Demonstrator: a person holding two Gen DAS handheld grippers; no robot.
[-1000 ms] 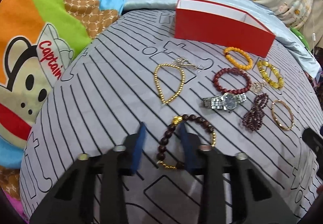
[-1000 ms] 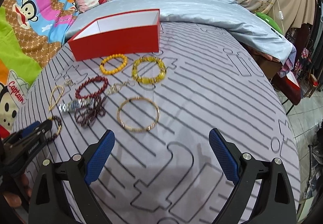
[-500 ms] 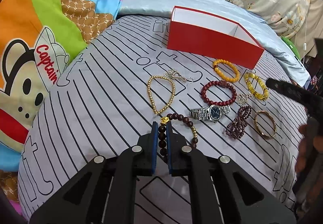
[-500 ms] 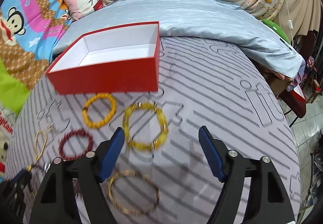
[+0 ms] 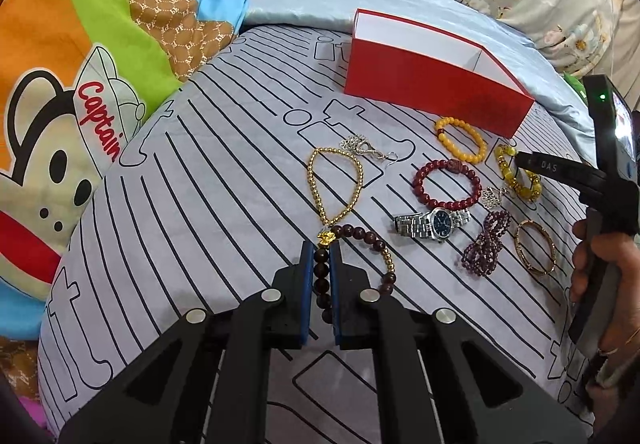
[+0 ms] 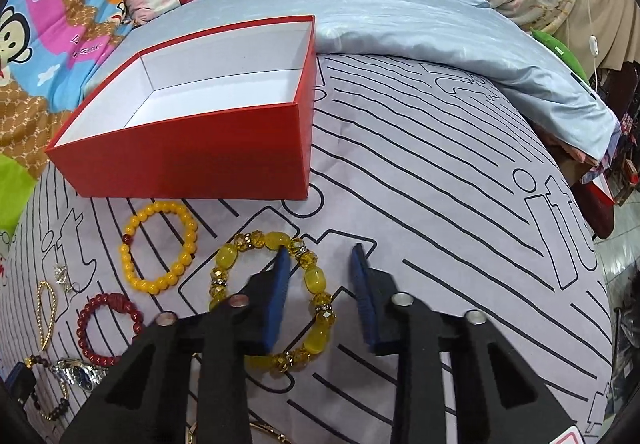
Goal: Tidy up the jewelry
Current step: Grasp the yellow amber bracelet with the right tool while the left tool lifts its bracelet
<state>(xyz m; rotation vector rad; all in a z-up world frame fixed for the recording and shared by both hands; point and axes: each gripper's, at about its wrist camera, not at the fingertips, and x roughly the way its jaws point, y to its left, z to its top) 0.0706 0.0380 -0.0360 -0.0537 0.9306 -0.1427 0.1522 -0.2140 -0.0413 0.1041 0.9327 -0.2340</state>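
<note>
My left gripper (image 5: 320, 256) is shut on the dark brown bead bracelet (image 5: 360, 240) with a gold charm, low over the grey striped bedspread (image 5: 200, 183). My right gripper (image 6: 320, 264) is open, its left finger inside the loop of the yellow stone bracelet (image 6: 312, 284) and its right finger outside, straddling the right side; it also shows in the left wrist view (image 5: 520, 163). The open red box (image 6: 192, 159) with a white inside stands just beyond and looks empty.
On the bedspread lie an orange bead bracelet (image 6: 160, 248), a dark red bead bracelet (image 5: 446, 183), a gold bead chain (image 5: 334, 187), a silver watch (image 5: 434, 224), a purple bead strand (image 5: 486, 244), a gold bangle (image 5: 534, 248) and small silver charms (image 5: 360, 145). A light blue blanket (image 6: 400, 27) lies behind.
My left gripper shut on the brown bead bracelet and lifted it slightly. My right gripper moved forward and down over the yellow stone bracelet and narrowed.
</note>
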